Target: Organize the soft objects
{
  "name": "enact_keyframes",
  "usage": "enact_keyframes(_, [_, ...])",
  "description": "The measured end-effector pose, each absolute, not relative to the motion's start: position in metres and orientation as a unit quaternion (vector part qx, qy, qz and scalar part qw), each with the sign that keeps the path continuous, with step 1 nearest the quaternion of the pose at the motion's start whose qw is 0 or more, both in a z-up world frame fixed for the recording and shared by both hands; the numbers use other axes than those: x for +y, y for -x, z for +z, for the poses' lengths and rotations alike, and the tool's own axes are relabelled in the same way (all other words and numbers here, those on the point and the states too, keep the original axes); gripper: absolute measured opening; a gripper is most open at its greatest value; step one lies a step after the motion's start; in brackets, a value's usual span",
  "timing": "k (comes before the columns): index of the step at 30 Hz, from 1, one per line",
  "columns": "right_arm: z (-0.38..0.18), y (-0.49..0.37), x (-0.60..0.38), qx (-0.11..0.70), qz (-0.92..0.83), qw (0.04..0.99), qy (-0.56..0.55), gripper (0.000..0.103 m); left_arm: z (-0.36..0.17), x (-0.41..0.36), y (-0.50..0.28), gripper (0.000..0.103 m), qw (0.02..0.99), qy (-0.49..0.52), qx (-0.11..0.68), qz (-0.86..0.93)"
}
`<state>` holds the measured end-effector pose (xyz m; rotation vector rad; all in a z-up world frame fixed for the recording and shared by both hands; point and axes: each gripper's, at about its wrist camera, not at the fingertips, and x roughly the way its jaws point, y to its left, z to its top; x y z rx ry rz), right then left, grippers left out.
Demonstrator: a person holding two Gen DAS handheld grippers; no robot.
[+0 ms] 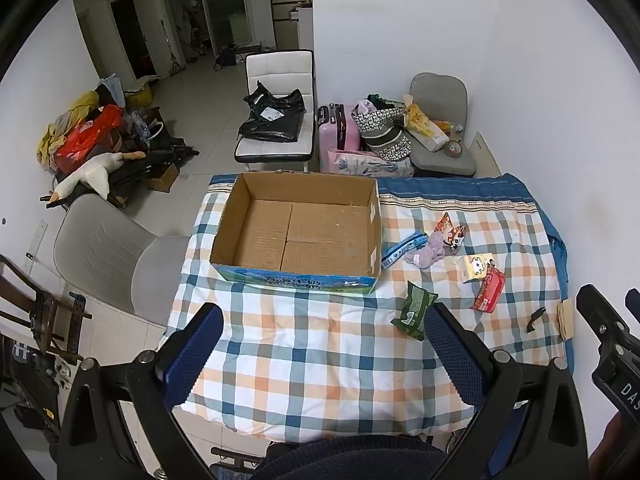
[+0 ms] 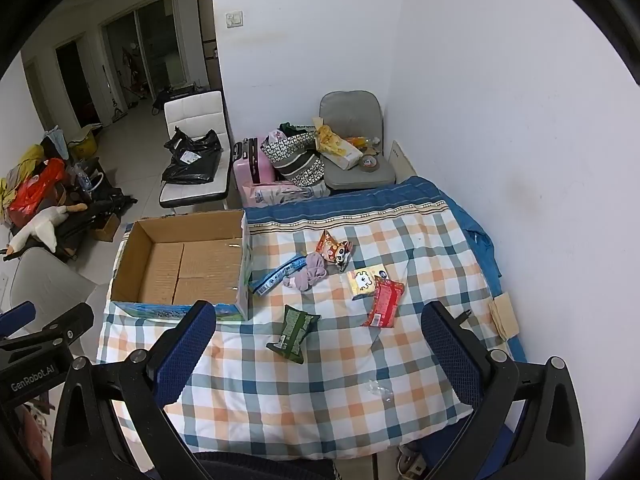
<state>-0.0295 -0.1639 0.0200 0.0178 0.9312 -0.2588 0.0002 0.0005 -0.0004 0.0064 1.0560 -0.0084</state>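
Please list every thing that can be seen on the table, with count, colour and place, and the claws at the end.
Cardboard box: one, brown, open and empty, left part of table.
Green packet: one, near middle, in front of the box.
Red packet: one, right of the green one.
Yellow-white packet: one, touching the red packet.
Purple cloth: one, crumpled, right of the box.
Blue packet: one, between box and cloth.
Orange cartoon packet: one, behind the cloth.
Checked cloth: one, blue, orange, white, covers the table.
Left claw: open, holds nothing.
Right claw: open, holds nothing.
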Motion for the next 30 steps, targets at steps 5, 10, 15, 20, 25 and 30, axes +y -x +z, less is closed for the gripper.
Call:
enact_keyframes(5, [0.0204, 0.0297, -0.1646, 0.447, -0.125, 0.886, -0.009, 0.103, -0.0001, 0.0002, 0.0, 0.103, 0.864, -0.003, 0.503, -0.004])
enact_keyframes(10, [0.0209, 0.0301, -0.1657, 0.447, -0.125, 0.886, -0.008, 0.103, -0.0005, 0.0007, 0.0, 0.103, 0.865, -0.004, 0.502, -0.005])
enact_keyframes(15, [0.0212, 0.0303, -0.1662, 0.447, -0.125, 0.886, -0.008, 0.103, -0.0001, 0.0005, 0.0002, 0.103, 0.865, -0.004, 0.502, -0.004])
enact_keyframes(20, [0.0216, 0.0304, -0.166, 0.446, -0.125, 0.886, -0.008, 0.103, -0.0002, 0.0006, 0.0002, 0.103, 0.865, -0.003, 0.502, -0.004])
enact_keyframes(25, [0.0218, 0.0304, -0.166, 0.446, -0.125, 0.886, -0.008, 0.103, -0.0002, 0.0006, 0.0001, 0.103, 0.865, -0.003, 0.502, -0.004])
enact_keyframes(30, [0.0216, 0.0302, -0.1661, 0.446, -0.125, 0.886, -0.008, 0.103, -0.0002, 0.0005, 0.0001, 0.103, 0.865, -0.003, 0.502, -0.004])
